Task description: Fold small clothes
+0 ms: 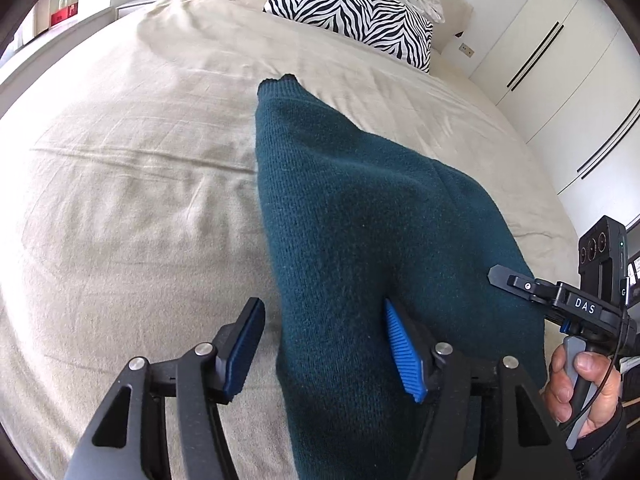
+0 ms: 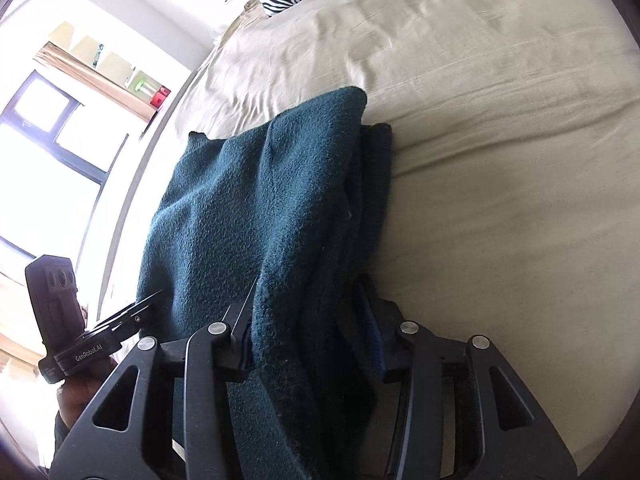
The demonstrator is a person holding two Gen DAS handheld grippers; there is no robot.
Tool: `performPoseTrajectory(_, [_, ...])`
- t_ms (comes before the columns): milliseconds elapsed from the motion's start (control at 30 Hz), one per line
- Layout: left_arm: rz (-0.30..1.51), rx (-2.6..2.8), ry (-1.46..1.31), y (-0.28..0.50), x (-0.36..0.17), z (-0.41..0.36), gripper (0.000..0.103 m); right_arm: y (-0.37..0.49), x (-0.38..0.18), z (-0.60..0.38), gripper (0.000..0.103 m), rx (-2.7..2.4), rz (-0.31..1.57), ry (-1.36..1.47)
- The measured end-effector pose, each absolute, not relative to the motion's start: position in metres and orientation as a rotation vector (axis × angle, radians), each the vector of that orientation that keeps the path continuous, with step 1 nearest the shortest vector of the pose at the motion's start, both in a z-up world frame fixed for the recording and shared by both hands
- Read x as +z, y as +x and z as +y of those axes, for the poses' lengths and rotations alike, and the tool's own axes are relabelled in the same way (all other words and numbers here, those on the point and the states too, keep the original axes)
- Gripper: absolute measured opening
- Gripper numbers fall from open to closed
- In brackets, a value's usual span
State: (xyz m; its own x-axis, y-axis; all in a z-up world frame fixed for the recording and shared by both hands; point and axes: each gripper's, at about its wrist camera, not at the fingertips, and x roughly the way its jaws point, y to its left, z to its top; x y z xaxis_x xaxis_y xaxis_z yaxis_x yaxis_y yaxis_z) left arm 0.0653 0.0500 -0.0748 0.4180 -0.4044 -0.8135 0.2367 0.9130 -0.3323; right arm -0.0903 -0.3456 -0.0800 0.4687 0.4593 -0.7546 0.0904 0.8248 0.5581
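Mid-fold: the dark teal knitted sweater [image 1: 360, 216] lies on the beige bedsheet [image 1: 132, 184], near edge raised toward both tools. Left gripper [image 1: 326, 344] is spread wide, fabric passing between its blue ribbed pads [image 1: 402, 350] without being pinched. Right gripper [image 2: 308, 332] straddles a thick stack of layers; it looks clamped, though I can't tell for certain. Zebra-striped pillow [image 1: 352, 12] sits well clear. Next, I'd say: left pads close on the edge, then both carry it over evenly.

Left gripper [image 1: 326, 354]: black linkage frame, silver screws, ribbed blue pads.
Right gripper [image 2: 310, 330]: black, "DAS" lettering, thin black cable.
Right hand [image 1: 576, 388]: bare skin, dark sleeve.
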Motion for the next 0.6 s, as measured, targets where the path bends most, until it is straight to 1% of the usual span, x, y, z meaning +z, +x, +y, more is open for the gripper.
performPoseTrajectory(200, [0.933, -0.359, -0.151, 0.031, -0.037, 0.059, 0.063, -0.129, -0.024, -0.364, 0.044, 0.136, 0.947, 0.564])
performPoseTrajectory(367, [0.863, -0.375, -0.104, 0.011, -0.030, 0.048, 0.063, -0.154, 0.005, -0.348, 0.044, 0.249, 0.877, 0.571])
performPoseTrajectory(467, [0.914, -0.388, -0.066, 0.012, -0.049, 0.035, 0.063, -0.162, 0.000, -0.331, 0.044, 0.322, 0.888, 0.586])
performPoseTrajectory(600, [0.991, -0.375, -0.058, 0.009, -0.081, 0.033, 0.063, -0.166, -0.042, -0.317, 0.044, 0.311, 0.986, 0.581])
